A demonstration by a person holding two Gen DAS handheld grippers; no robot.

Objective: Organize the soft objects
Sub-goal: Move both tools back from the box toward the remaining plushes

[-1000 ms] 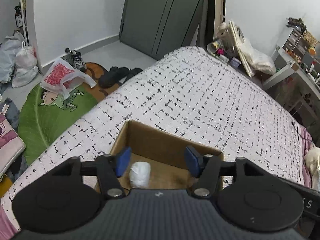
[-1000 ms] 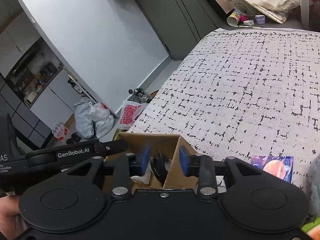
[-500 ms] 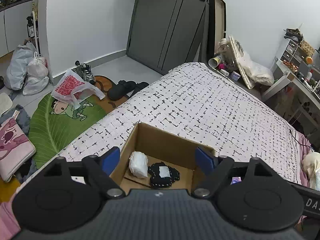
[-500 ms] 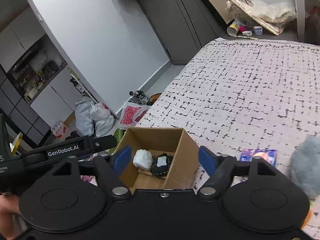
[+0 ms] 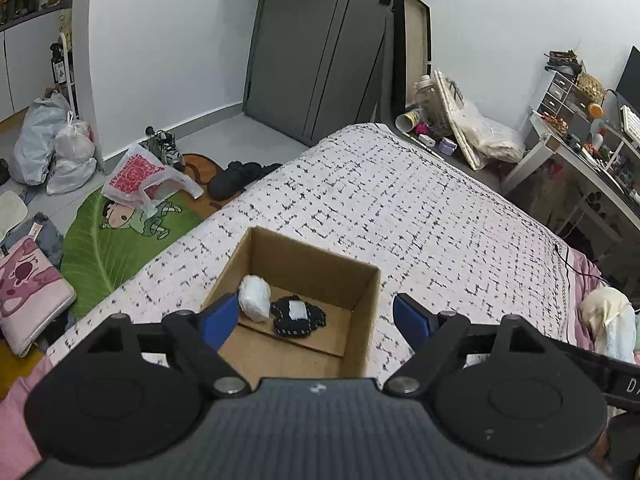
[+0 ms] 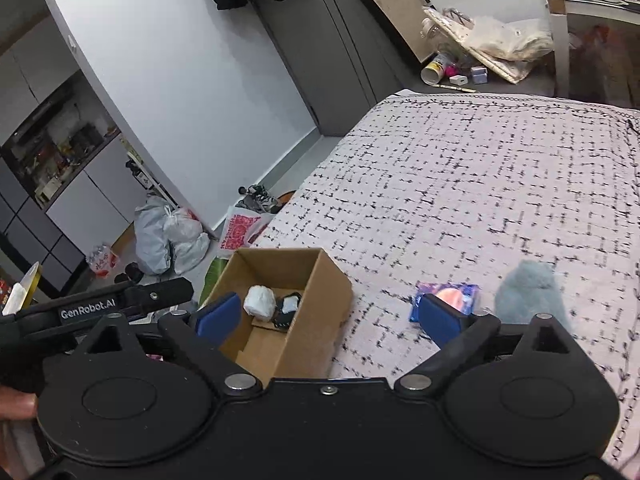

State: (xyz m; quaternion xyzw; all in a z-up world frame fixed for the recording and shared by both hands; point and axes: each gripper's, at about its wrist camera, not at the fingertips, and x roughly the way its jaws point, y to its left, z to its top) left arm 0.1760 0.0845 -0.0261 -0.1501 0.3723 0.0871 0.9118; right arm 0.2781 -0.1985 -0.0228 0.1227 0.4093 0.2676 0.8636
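Left wrist view, left to right: green leaf-shaped rug (image 5: 116,240) on the floor, with a red-printed plastic bag (image 5: 140,176) lying at its far edge. Open cardboard box (image 5: 356,320) standing on the bed (image 5: 420,208), near the left edge of the checked cover. Inside the box, a white rolled bundle (image 5: 255,297) against the left wall, and just right of it, touching, a black soft piece with a white patch (image 5: 298,316). Left gripper (image 5: 316,318) held above the near side of the box, jaws spread wide, nothing pinched; blue left pad overlapping the box's near left corner, right pad over the bed cover just outside the right wall.

Right wrist view, left to right: part of the left gripper's body reaching in from the left. Same box (image 6: 320,320) with the white bundle (image 6: 259,301) and black piece (image 6: 289,309) side by side inside. Right gripper (image 6: 330,318) above the box's right wall, jaws opening, nothing between the pads. Further right on the cover, a blue and pink packet (image 6: 452,300), then a grey-blue fluffy plush (image 6: 528,292) just beside it.
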